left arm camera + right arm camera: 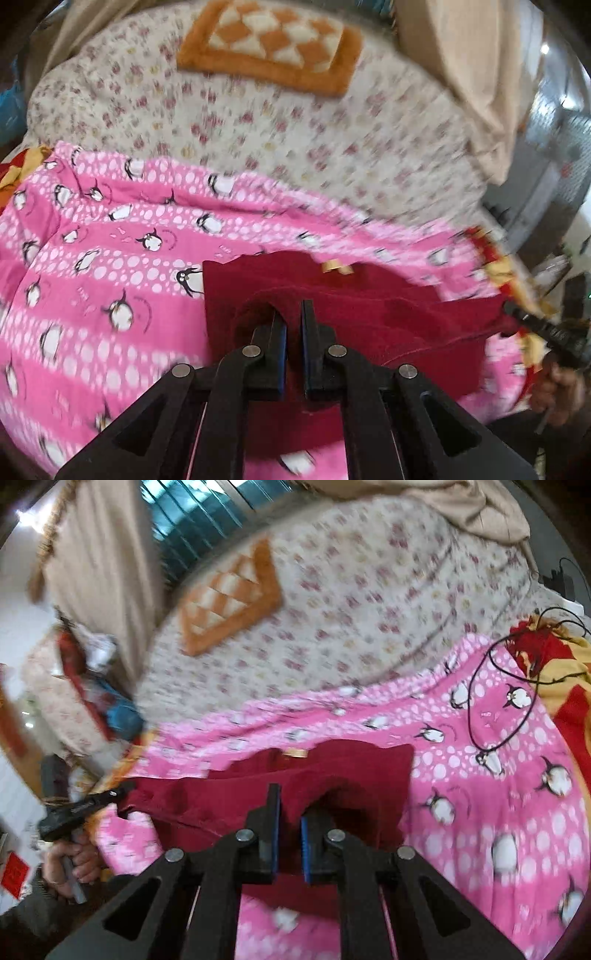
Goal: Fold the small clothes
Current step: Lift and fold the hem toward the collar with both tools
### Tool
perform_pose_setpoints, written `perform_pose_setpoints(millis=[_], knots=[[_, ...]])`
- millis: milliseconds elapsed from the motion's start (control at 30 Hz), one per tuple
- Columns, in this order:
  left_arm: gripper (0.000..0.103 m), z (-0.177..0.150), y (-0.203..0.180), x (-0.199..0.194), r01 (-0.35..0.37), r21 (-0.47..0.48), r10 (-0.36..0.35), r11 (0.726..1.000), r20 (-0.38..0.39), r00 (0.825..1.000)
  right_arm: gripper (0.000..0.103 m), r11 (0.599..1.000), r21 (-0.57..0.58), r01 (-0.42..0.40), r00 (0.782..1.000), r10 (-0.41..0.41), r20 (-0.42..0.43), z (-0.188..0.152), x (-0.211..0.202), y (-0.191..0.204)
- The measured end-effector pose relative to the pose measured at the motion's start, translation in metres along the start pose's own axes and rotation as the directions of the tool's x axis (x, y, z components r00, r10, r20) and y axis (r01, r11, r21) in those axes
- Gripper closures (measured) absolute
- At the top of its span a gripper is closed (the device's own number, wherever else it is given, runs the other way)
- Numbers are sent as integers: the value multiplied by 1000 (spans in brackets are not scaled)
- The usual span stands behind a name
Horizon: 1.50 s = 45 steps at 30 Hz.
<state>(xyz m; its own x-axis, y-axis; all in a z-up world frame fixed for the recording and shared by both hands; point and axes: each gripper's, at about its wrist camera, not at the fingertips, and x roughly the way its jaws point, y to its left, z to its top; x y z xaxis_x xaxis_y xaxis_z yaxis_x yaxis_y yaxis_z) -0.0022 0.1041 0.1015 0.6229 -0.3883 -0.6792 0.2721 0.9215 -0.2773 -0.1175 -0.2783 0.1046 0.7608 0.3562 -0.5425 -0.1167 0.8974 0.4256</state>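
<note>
While both jaw pairs pinch it, the left gripper (293, 314) and right gripper (290, 805) hold the maroon garment (369, 317) stretched 3-to-9 o'clock above the penguin blanket (110, 240).

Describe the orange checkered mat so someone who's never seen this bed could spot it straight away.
Start at the bed's pale floral sheet, which lies beyond the pink penguin blanket. On that sheet, towards the far end, lies the mat, alone and clear of the dark red garment. It is the only fuzzy rectangle with an orange border around orange-and-cream checks.
</note>
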Motion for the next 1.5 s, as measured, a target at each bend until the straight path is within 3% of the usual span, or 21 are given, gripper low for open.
perform_pose_setpoints(millis=[133, 267, 433, 700, 867, 967, 1033, 1100, 1167, 1233, 1267, 1300, 1400, 1500], knots=[[103, 2, 14, 64, -60, -23, 58, 998, -87, 995, 94, 996, 44, 73, 994, -68, -89, 21, 70, -22], [103, -7, 25, 100, -121, -12, 119, 993, -104, 987, 94, 988, 64, 137, 979, -126, -158, 27, 128, -44], [103, -14, 35, 120, -131, -23, 127, 991, -109, 986, 95, 985, 113, 131, 972, -105, -210, 15, 176, -77], [103, -18, 28, 128, -160, -16, 157, 987, -102, 982, 88, 985, 150, 89, 972, -53, -227, 19, 180, -80], [100, -16, 55, 125, -31, -199, 7, 980, -118, 993, 72, 971, 236, -44, 990, 73, -118, 25, 151, -79], [98, -17, 62, 123, 15, -255, -46, 967, -115, 992, 62, 966, 251, -61, 993, 83, -80, 25, 139, -78], [87, -16, 59, 119, 41, -247, -69, 968, -107, 992, 62, 960, 275, -54, 995, 76, -72, 24, 135, -83], [61, -15, 53, 115, 67, -229, -91, 971, -93, 992, 62, 947, 317, -60, 995, 82, -58, 24, 132, -91], [46, -13, 48, 109, 67, -197, -83, 978, -73, 994, 62, 940, 339, -35, 998, 50, -37, 25, 128, -98], [34, -12, 44, 104, 32, -165, -42, 986, -57, 997, 62, 943, 332, -2, 1000, 11, -25, 26, 125, -100], [18, -11, 44, 103, -18, -150, 11, 988, -48, 999, 62, 945, 326, 3, 1000, 4, -20, 27, 124, -99], [11, -11, 46, 101, -52, -148, 47, 988, -40, 998, 62, 953, 304, 13, 1000, -11, -8, 29, 122, -96], [11, -7, 61, 91, -113, -205, 116, 972, 2, 993, 62, 973, 227, 30, 999, -37, 23, 35, 116, -82], [11, -1, 57, 69, -188, -181, 210, 965, 111, 971, 62, 987, 139, 79, 996, -85, 41, 40, 111, -68]])
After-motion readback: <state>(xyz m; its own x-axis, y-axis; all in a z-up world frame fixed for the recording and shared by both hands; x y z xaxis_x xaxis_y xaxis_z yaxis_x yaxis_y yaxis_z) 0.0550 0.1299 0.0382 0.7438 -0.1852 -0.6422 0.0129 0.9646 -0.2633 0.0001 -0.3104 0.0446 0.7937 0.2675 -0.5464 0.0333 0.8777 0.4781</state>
